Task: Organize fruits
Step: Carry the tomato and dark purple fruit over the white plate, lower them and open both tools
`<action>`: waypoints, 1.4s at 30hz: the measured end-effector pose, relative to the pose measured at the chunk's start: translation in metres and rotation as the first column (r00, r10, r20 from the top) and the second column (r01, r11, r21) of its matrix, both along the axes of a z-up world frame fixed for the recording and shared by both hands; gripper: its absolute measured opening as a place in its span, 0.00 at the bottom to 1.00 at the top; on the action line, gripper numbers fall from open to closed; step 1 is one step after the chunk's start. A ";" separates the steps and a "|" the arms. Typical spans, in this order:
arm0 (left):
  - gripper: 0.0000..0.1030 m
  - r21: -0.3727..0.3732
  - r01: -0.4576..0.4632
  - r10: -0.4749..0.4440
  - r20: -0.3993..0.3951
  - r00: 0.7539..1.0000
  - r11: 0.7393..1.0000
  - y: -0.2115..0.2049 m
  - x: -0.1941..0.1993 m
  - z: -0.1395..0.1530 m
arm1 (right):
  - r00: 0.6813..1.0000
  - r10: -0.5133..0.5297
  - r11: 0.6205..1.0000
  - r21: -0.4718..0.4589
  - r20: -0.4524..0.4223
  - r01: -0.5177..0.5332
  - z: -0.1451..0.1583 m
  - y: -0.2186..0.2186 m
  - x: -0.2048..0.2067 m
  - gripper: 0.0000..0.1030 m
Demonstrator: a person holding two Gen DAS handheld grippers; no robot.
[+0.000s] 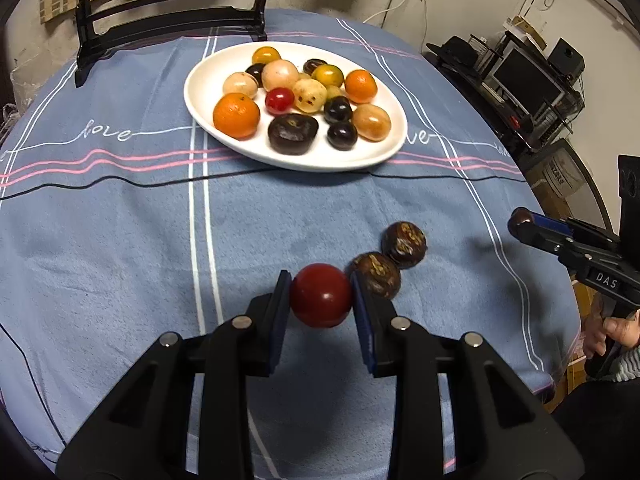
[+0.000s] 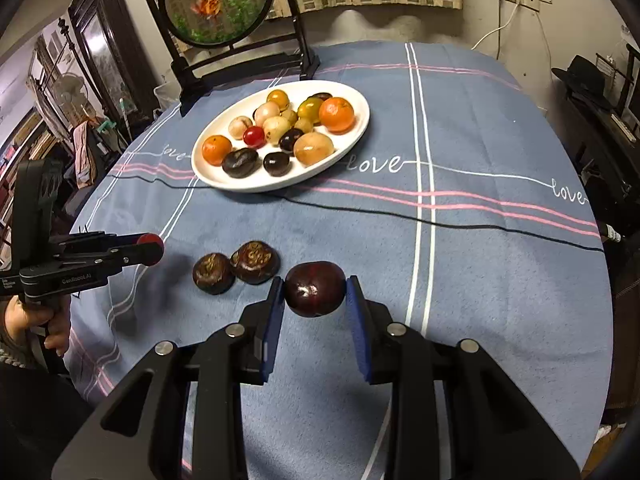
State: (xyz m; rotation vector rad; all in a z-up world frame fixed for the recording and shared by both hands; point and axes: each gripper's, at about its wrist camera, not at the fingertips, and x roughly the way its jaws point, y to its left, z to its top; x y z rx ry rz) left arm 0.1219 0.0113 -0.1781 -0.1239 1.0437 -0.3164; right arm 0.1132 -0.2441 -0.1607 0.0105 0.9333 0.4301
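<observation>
My left gripper (image 1: 321, 300) is shut on a round red fruit (image 1: 321, 301) and holds it just above the blue cloth. My right gripper (image 2: 315, 294) is shut on a dark purple-brown fruit (image 2: 315, 289). Two dark brown chestnut-like fruits (image 1: 376, 275) (image 1: 404, 244) lie side by side on the cloth between the grippers; they also show in the right wrist view (image 2: 213, 273) (image 2: 255, 261). A white oval plate (image 1: 208, 80) at the far middle holds several fruits: oranges, pale round ones, dark ones and a red one. The plate also shows in the right wrist view (image 2: 352, 138).
A black cable (image 2: 440, 222) runs across the blue striped tablecloth (image 1: 120, 240) in front of the plate. A dark framed round screen on a stand (image 2: 218, 4) stands behind the plate. The table edge drops off at the right, with shelves and boxes (image 1: 532, 92) beyond.
</observation>
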 end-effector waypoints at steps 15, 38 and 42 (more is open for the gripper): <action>0.30 0.015 -0.033 0.031 0.119 0.992 0.999 0.007 0.065 0.059 | 0.989 0.070 0.996 0.038 0.128 -0.076 0.063 0.027 0.062 0.31; 0.56 0.039 -0.021 0.020 0.022 1.000 0.999 -0.015 0.169 -0.004 | 0.985 0.170 0.983 0.080 -0.040 -0.166 -0.011 0.098 0.179 0.37; 0.60 0.023 -0.046 0.045 0.036 0.998 0.999 -0.008 0.166 0.004 | 0.993 0.117 0.983 0.144 -0.017 -0.114 0.002 0.080 0.175 0.54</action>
